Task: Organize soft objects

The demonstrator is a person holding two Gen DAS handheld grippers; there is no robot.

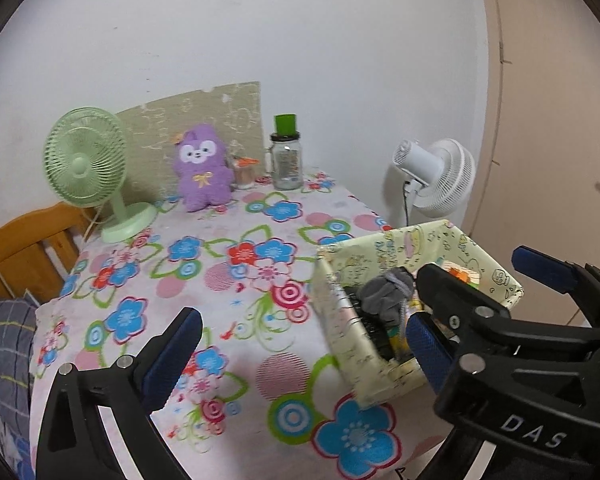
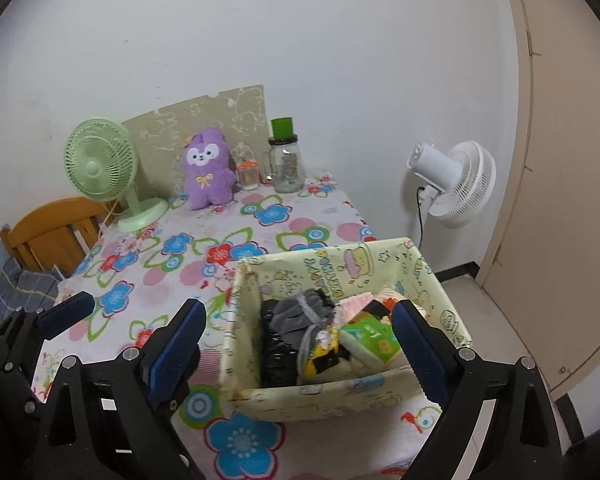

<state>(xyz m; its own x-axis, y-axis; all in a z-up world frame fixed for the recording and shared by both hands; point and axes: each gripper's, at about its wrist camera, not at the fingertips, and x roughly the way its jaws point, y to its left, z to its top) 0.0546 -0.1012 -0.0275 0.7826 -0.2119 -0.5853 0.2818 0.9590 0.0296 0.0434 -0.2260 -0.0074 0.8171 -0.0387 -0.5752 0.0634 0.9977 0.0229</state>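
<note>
Left wrist view: my left gripper point(image 1: 300, 344) has its jaws wide apart, nothing between the pads, only the floral tablecloth point(image 1: 236, 264) below. Landmark is the storage box point(image 1: 340, 320), pale yellow with cartoon print, at the near right corner of the table. The grey fabric bundle point(image 1: 384, 292) sits inside the box on top of dark items. My right gripper point(image 1: 480, 292) shows here too, hovering over the box's near right side, jaws apart. Well behind the box, against the wall: purple plush point(image 1: 202, 168), green fan point(image 1: 86, 160) left of it, glass jar with green cap point(image 1: 286, 156) right of it.

Right wrist view: right gripper point(image 2: 300, 340) jaws apart, straddling the box point(image 2: 348, 396) without touching the contents. Inside the box: grey bundle point(image 2: 300, 312) at left-centre, black bag point(image 2: 274, 344) beneath it, green carton point(image 2: 376, 336) to its right. Left gripper point(image 2: 66, 314) is left of the box over the cloth. White floor fan point(image 2: 456, 184) stands beyond the box, off the table.
</note>
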